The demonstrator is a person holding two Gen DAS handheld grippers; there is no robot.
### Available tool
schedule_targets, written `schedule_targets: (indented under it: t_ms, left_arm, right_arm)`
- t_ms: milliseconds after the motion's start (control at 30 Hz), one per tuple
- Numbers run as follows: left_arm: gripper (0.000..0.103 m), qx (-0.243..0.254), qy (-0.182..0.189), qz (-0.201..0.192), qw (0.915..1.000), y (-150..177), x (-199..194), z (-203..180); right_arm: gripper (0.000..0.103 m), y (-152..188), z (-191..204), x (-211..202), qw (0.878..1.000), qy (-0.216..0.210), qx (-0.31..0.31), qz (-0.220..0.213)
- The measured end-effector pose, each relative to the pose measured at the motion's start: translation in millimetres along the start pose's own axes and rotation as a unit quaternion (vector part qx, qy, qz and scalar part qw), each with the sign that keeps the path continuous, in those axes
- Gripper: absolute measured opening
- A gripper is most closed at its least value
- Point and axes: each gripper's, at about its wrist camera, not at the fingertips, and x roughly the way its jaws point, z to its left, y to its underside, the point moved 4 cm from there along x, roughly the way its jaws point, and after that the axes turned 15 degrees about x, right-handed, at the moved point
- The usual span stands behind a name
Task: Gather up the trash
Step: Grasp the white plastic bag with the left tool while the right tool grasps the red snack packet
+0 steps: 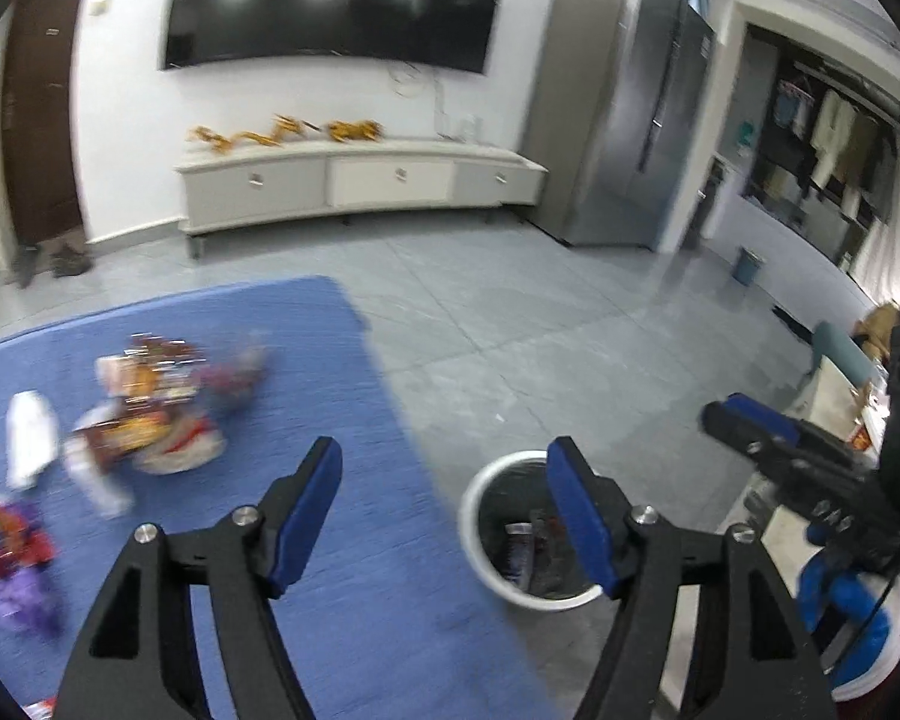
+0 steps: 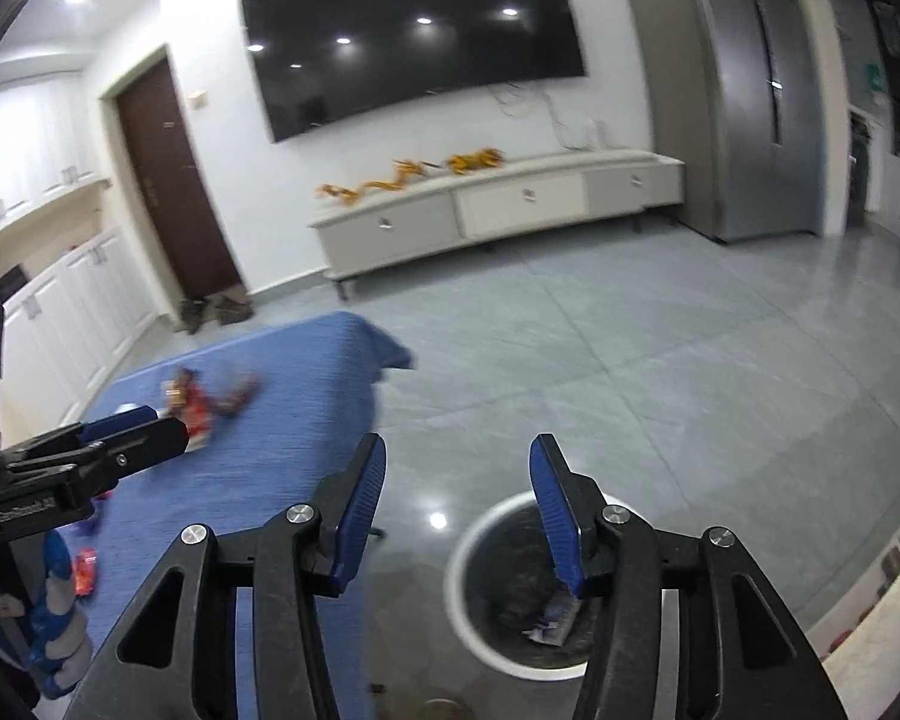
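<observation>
trash (image 1: 144, 420) heaped on blue mat (image 1: 342, 372): red, orange, white wrappers (blurred); more wrappers lie in white bin (image 1: 471, 516); left gripper (image 1: 444, 516), right gripper (image 2: 457, 510) both spread, nothing between pads

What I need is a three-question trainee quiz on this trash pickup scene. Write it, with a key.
1. True or false: the left gripper holds a wrapper.
2. Where does the white bin stand? A, on the blue cloth; B, on the grey floor beside the cloth; C, on the TV cabinet.
3. What is left to collect on the blue cloth?

Key: 1 false, its fingers stand apart with nothing between them; 2 B; 3 a pile of snack wrappers, blurred here.
</observation>
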Motion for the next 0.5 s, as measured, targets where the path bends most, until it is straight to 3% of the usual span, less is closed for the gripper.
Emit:
schedule_targets:
  t_ms: [267,367,500]
  left_arm:
    - [0.075,-0.057,-0.103,-0.019,0.9929,74,-111,119]
    - [0.075,-0.08,-0.143,-0.022,0.9863,106,-150,164]
    - [0.077,-0.11,-0.189,-0.017,0.9756,153,-191,219]
  right_arm:
    - [0.064,47,114,-17,0.989,-0.108,-0.078,0.063]
    - [0.066,74,164,-15,0.976,-0.156,-0.109,0.109]
    - [0.067,111,219,-15,0.954,-0.184,-0.178,0.154]
